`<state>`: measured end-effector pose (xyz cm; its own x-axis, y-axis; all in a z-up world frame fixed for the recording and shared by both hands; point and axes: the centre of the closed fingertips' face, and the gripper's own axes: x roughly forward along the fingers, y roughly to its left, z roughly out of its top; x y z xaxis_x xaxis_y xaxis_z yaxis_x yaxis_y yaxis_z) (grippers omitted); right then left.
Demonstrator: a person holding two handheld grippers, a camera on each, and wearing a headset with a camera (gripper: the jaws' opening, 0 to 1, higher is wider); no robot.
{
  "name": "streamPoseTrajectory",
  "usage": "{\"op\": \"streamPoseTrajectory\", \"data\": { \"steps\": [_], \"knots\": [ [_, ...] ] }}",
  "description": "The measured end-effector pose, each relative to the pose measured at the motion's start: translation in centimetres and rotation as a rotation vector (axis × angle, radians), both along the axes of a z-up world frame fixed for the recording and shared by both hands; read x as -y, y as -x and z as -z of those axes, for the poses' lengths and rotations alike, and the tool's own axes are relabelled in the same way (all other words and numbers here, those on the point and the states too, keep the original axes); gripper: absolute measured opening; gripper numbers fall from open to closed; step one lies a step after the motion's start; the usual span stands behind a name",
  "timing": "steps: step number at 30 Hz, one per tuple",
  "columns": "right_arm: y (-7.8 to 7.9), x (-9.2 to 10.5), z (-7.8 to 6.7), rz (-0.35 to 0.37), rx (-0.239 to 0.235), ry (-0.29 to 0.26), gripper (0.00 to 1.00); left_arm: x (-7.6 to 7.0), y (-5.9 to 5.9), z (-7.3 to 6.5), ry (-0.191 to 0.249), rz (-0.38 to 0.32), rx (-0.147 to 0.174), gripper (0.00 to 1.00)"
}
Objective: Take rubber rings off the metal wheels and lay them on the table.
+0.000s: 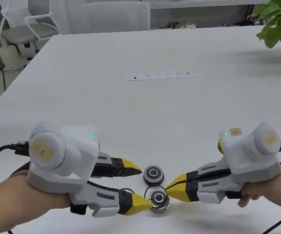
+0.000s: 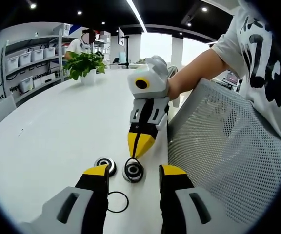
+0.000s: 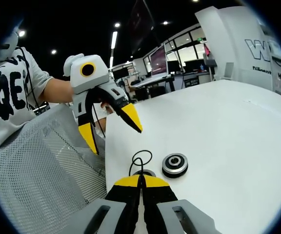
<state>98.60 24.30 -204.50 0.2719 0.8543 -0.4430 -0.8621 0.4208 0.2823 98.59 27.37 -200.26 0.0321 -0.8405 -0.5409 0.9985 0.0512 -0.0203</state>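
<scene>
A thin rubber ring (image 3: 143,151) loops up from the near metal wheel (image 1: 158,199), its lower end pinched in the closed tips of the right gripper (image 3: 141,178), so it looks only partly freed; a loose ring (image 2: 117,201) already lies flat on the table (image 1: 179,107) just beside that wheel, and the far wheel (image 1: 153,173) appears to have its dark rubber on, so I judge the task to be at an early-to-middle stage. The left gripper (image 2: 134,169) stands wide open and holds nothing, its jaws on either side of the near wheel and the loose ring.
</scene>
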Motion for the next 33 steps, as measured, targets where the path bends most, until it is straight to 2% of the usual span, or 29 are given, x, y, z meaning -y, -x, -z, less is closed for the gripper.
{"op": "streamPoseTrajectory", "data": {
  "steps": [4,8,15,19,33],
  "knots": [
    [0.0,0.0,-0.2,0.000,0.000,-0.004,0.00,-0.8,-0.7,-0.9,0.029,-0.046,0.002,0.41],
    [-0.1,0.0,-0.5,0.002,0.000,-0.013,0.00,-1.6,-0.9,-1.5,0.042,-0.075,0.006,0.43],
    [-0.1,-0.1,-0.8,0.004,0.001,-0.018,0.00,-2.3,-0.5,-1.5,0.036,-0.078,0.020,0.49],
    [-0.1,-0.2,-1.0,0.001,0.003,-0.019,0.00,-2.8,-0.5,-1.9,0.054,-0.100,0.015,0.52],
    [-0.7,-1.3,-2.1,-0.016,0.016,-0.029,0.00,-5.5,-1.2,-2.4,0.069,-0.182,0.024,0.61]
  ]
}}
